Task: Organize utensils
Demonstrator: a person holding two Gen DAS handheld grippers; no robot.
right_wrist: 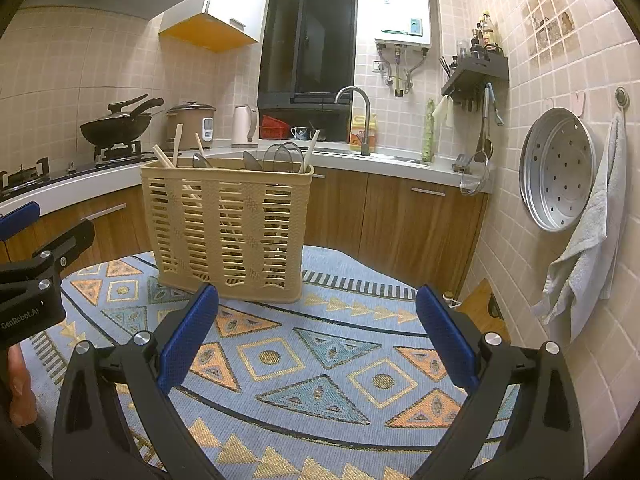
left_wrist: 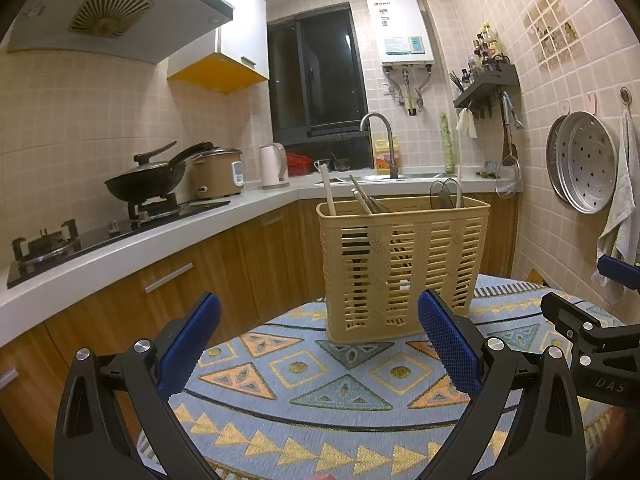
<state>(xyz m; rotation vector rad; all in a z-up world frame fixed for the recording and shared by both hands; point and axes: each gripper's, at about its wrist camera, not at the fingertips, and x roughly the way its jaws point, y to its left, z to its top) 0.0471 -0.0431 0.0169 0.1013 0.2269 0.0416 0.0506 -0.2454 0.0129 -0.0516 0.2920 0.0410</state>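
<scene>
A tan slotted plastic utensil basket (left_wrist: 402, 268) (right_wrist: 228, 232) stands upright on a table with a blue patterned cloth (left_wrist: 320, 400) (right_wrist: 320, 360). Chopsticks (left_wrist: 362, 199) (right_wrist: 162, 156), spoons (right_wrist: 250, 160), a pale handle (left_wrist: 328, 192) and wire skimmers (left_wrist: 447, 193) (right_wrist: 282, 157) stick out of its top. My left gripper (left_wrist: 320, 336) hangs open in front of the basket with nothing between its blue pads. My right gripper (right_wrist: 318, 328) is also open and empty, a little right of the basket; it shows at the right edge of the left wrist view (left_wrist: 592, 320).
A white L-shaped counter (left_wrist: 120, 240) with wooden cabinets runs behind, carrying a wok (left_wrist: 148, 184), rice cooker (left_wrist: 218, 174), kettle (left_wrist: 274, 166) and sink tap (left_wrist: 380, 140). A steamer tray (right_wrist: 558, 168) and towel (right_wrist: 588, 240) hang on the right tiled wall.
</scene>
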